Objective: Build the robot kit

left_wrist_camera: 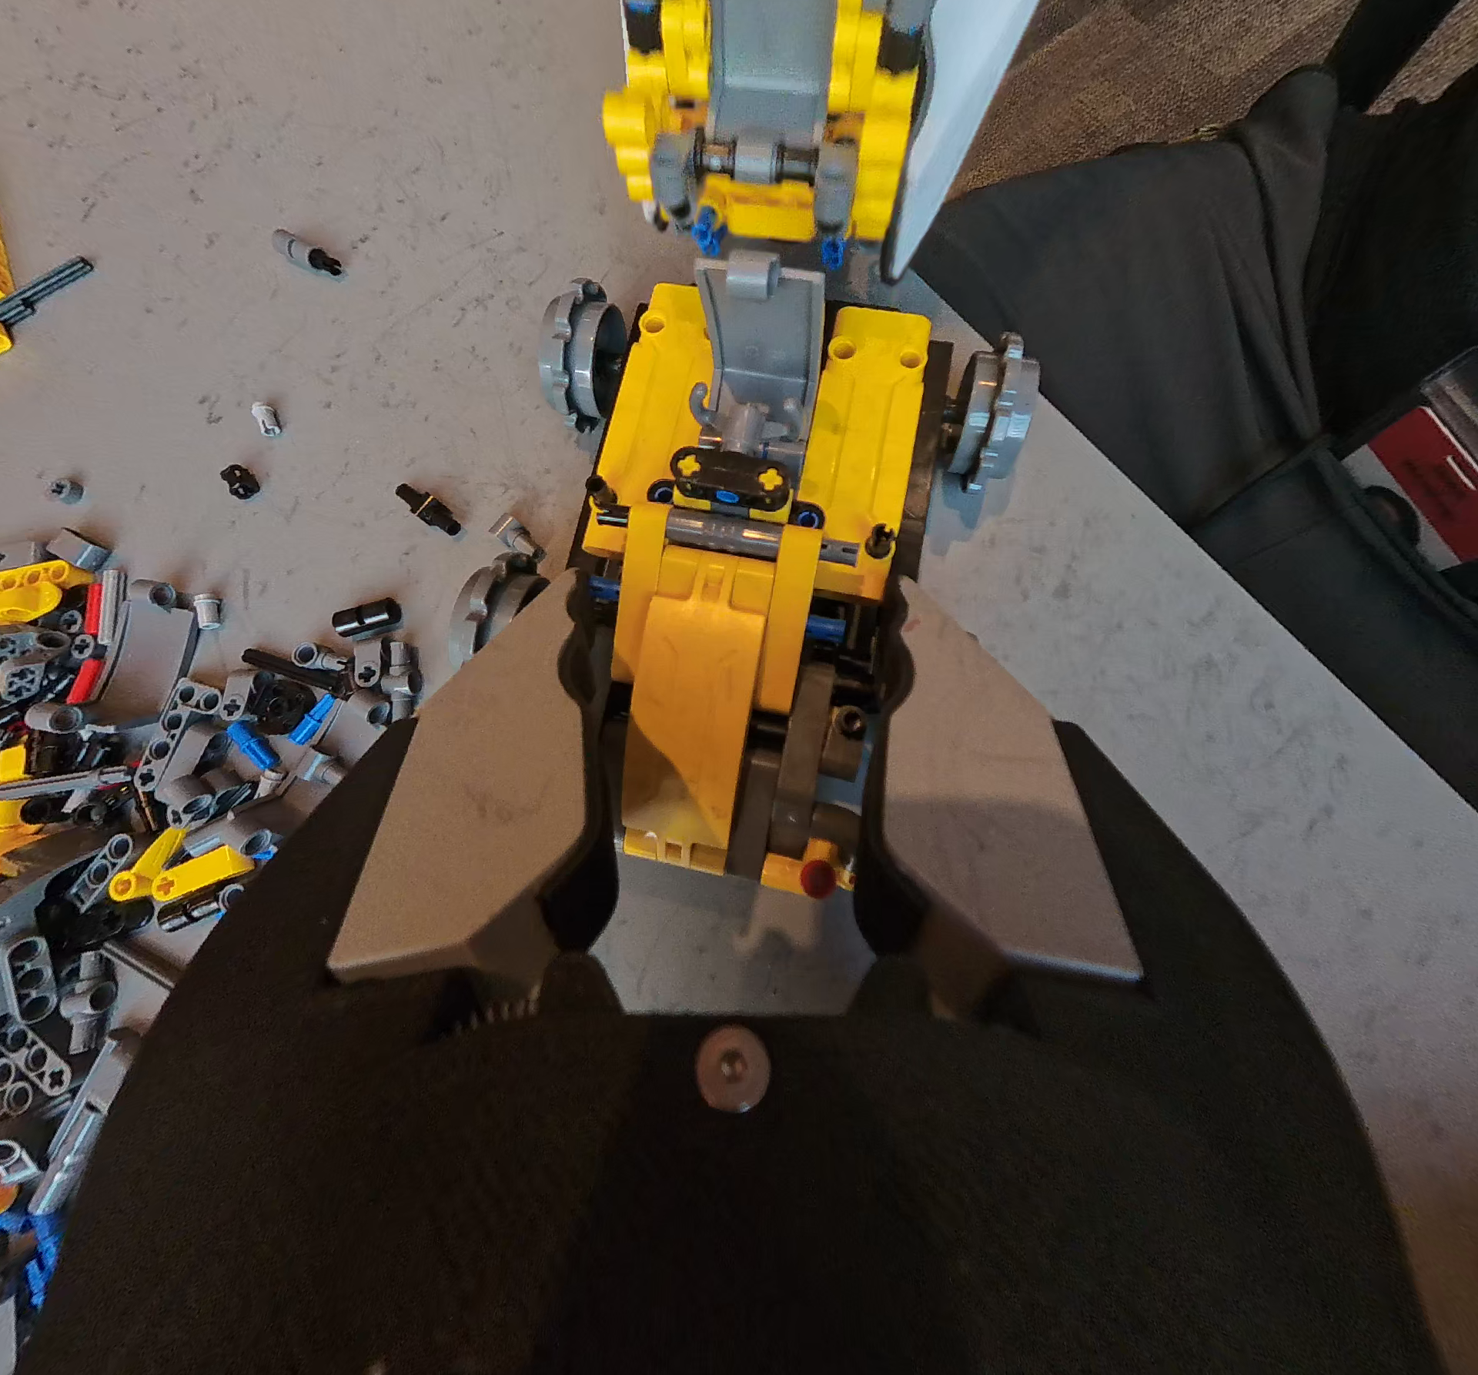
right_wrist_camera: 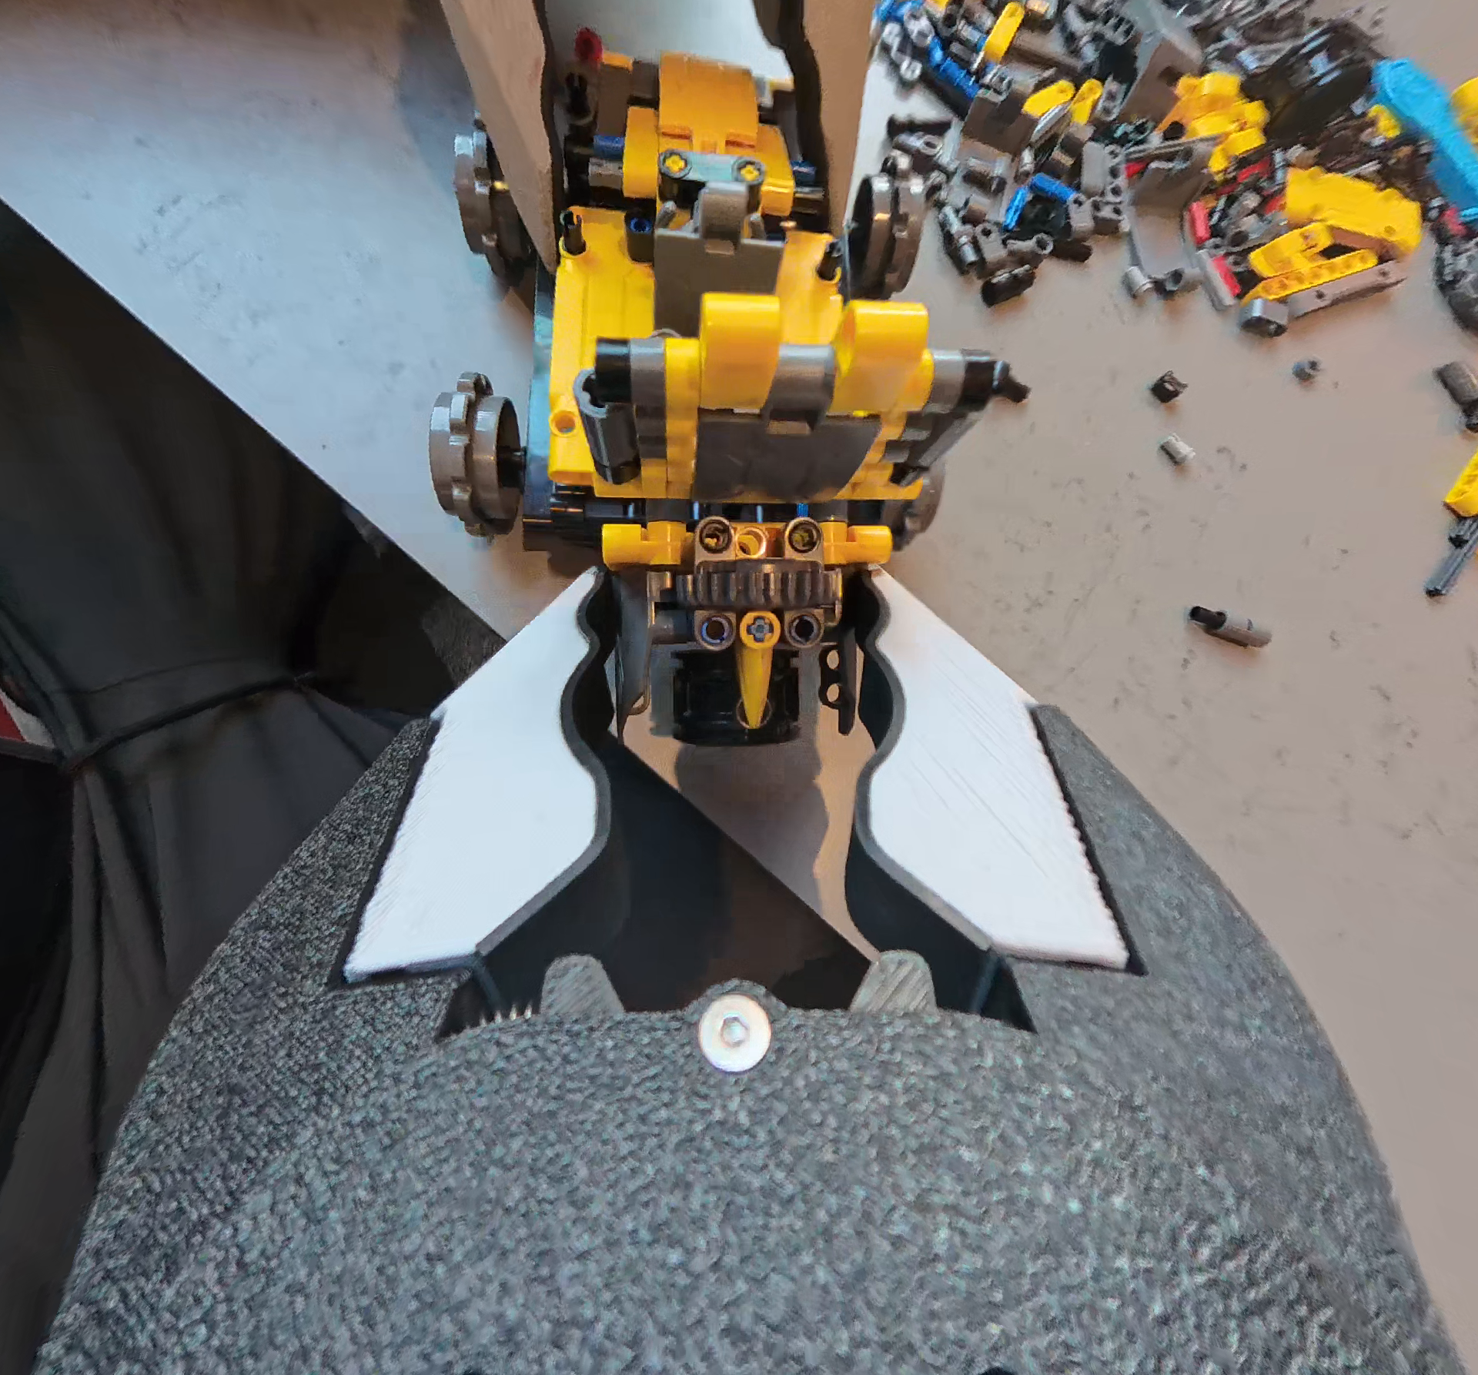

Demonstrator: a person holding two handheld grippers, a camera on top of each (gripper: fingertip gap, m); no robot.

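Left gripper [left_wrist_camera: 732, 617]: grey fingers closed around rear of yellow brick vehicle [left_wrist_camera: 760, 473].
Right gripper [right_wrist_camera: 732, 601]: white fingers clamped on the vehicle's front assembly [right_wrist_camera: 752, 617], the end with the gear.
Vehicle: near edge of grey table [left_wrist_camera: 320, 97], between both grippers.
Loose parts pile [left_wrist_camera: 120, 737]: on table beside vehicle.

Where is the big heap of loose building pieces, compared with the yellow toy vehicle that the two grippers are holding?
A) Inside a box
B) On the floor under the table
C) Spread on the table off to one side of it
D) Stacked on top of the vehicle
C: the pile of loose pieces lies spread on the table beside the yellow vehicle, not on it, and no box holds it.
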